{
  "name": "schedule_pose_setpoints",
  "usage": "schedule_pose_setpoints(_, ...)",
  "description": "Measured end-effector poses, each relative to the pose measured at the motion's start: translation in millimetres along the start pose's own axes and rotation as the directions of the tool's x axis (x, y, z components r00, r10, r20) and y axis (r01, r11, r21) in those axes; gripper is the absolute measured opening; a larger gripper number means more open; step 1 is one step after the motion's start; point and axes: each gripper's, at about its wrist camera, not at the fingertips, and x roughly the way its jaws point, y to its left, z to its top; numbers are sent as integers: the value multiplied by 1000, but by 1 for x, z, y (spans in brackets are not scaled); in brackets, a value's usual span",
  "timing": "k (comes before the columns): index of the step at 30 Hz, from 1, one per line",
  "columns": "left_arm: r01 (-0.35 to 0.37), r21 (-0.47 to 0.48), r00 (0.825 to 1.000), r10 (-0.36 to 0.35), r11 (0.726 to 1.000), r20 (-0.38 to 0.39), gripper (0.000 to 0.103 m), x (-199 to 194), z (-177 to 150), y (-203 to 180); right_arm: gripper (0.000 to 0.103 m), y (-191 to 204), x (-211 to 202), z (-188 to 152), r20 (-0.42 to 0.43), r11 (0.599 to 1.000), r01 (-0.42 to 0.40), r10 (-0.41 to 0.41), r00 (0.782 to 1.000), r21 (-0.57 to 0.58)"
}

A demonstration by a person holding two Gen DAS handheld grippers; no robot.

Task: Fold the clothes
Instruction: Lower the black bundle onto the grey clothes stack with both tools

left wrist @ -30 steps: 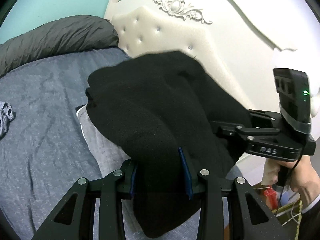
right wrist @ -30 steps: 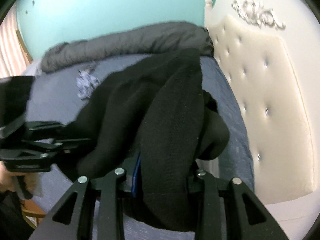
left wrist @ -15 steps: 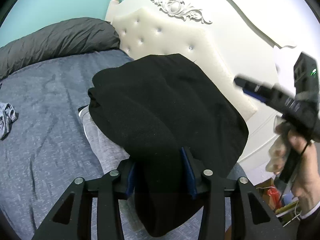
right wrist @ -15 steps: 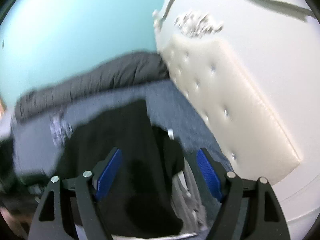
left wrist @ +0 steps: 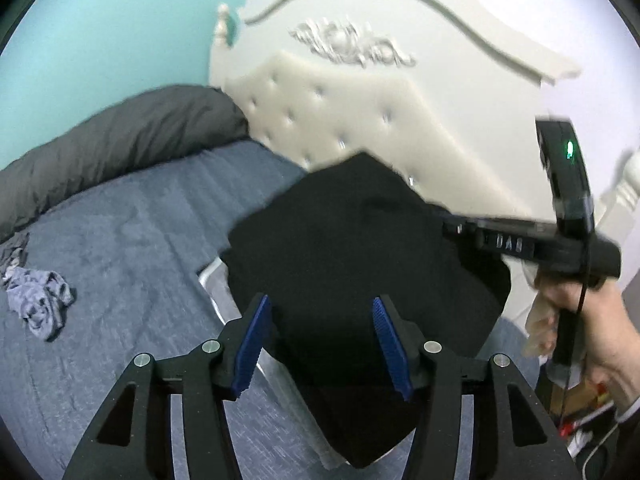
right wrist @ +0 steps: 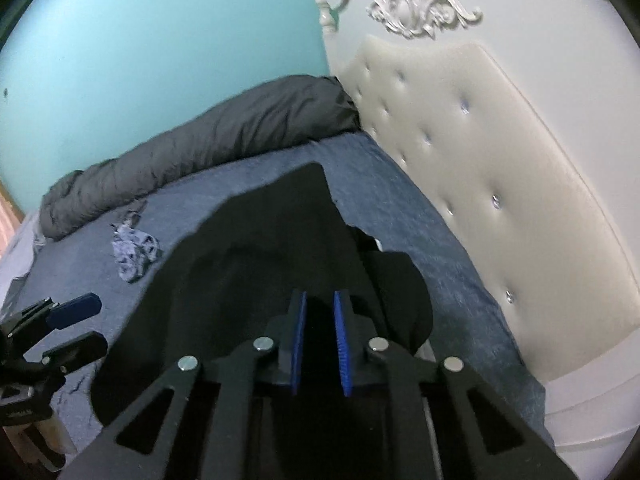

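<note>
Since a sec ago both grippers changed state: L gripper [left wrist: 320, 344] had its pads pinching the black garment [left wrist: 360, 248], now they stand apart w/ cloth lying between them, not pressed, and the jaws are opening. R gripper [right wrist: 320, 340] was wrapped round a thick hanging fold, flew wide half a sec ago, and is now closing to a narrow gap. Black cloth sits right under and behind its pads; whether a thin layer is actually pinched I can't tell, since black on black hides it.

Garment was held up off the bed; now it rests as a rough folded pile on the near right part of the bed [left wrist: 120, 240], close to the headboard [left wrist: 360, 120], on top of a light grey folded item [left wrist: 216, 288] whose edge pokes out at the left. Likely reason: stacking finished folds at one corner, near the person, so the rest of the bed stays free as work area.

L let go prob. because the fold is laid down; R closing low on the pile looks like a tidy-up nip or re-grab of an edge. That's a guess.

Person's hand [left wrist: 576, 320] holds the R gripper's handle at far right of the left view.

Other stuff: small crumpled grey-blue cloth [right wrist: 134, 252] lies alone, well apart to the left, prob. next to fold. Dark duvet [right wrist: 192, 160] rolled along the far edge by the teal wall [right wrist: 160, 40].

Containers: none in view; nothing boxed or binned.
</note>
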Motion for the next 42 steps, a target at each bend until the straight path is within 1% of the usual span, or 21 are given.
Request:
schedule_pose_setpoints(2, -5, 18, 1000, 5, 1000, -15, 57, 9, -6, -5, 10, -6, 13, -4, -17, 1000, 6, -6, 1000, 23)
schedule_pose_setpoints(5, -10, 4, 1000, 10, 1000, -13, 57, 16, -15, -6, 9, -15, 28, -11, -49, 998, 7, -4, 999, 58)
schedule_pose_setpoints(8, -2, 21, 1000, 2, 1000, -23, 57, 18, -14, -9, 8, -21, 40, -18, -77, 997, 22, -16, 997, 73)
schedule_pose_setpoints(10, -1, 38, 1000, 2, 999, -23, 53, 15, -10, -11, 8, -21, 39, -17, -81, 996, 29, -23, 996, 80)
schedule_pose_setpoints(12, -3, 72, 1000, 5, 997, -15, 52, 10, -7, -14, 9, -18, 27, -10, -49, 997, 12, -8, 999, 70)
schedule_pose_setpoints(14, -7, 96, 1000, 8, 995, -9, 52, 8, -6, -14, 9, -17, 5, 3, 41, 996, -19, 16, 999, 89)
schedule_pose_setpoints(15, -8, 97, 1000, 9, 995, -6, 52, 8, -6, -12, 9, -17, -5, 10, 87, 995, -43, 35, 996, 95)
schedule_pose_setpoints(17, -5, 78, 1000, 5, 997, 1, 52, 6, -8, -8, 9, -11, -16, 30, 126, 993, -93, 84, 988, 72)
schedule_pose_setpoints(19, -4, 69, 1000, 3, 998, 6, 52, 4, -10, -5, 9, 0, -12, 49, 99, 995, -95, 91, 991, 32)
schedule_pose_setpoints(21, -4, 61, 1000, 3, 998, 15, 52, -1, -11, -1, 9, 11, 1, 63, 39, 997, -77, 77, 996, -15)
schedule_pose_setpoints(24, -7, 51, 1000, 6, 999, 12, 52, -3, -9, 6, 9, 24, 24, 71, -52, 997, -43, 40, 998, -63)
schedule_pose_setpoints(28, 8, 55, 1000, -8, 998, -1, 52, 0, -12, 13, 8, 11, 59, 67, -133, 1000, 15, -17, 991, -19)
schedule_pose_setpoints(29, 11, 49, 1000, -11, 999, -1, 52, 0, -13, 15, 6, 8, 67, 66, -150, 1000, 31, -31, 988, -4)
schedule_pose_setpoints(33, 22, 30, 1000, -22, 999, -7, 52, 1, -17, 20, 5, 1, 90, 60, -232, 994, 111, -106, 967, 7)
schedule_pose_setpoints(35, 23, 35, 1000, -23, 999, -9, 52, 1, -18, 19, 5, -1, 90, 61, -241, 994, 110, -103, 965, 17)
schedule_pose_setpoints(36, 25, 36, 1000, -25, 999, -10, 52, 0, -18, 20, 5, -2, 86, 63, -231, 995, 102, -93, 968, 24)
schedule_pose_setpoints(39, 23, 42, 1000, -23, 999, -7, 52, -3, -18, 20, 5, -4, 66, 69, -170, 996, 76, -67, 983, 48)
schedule_pose_setpoints(42, 18, 33, 1000, -18, 999, -2, 52, -6, -19, 23, 6, -7, 32, 64, -105, 997, 58, -53, 993, 42)
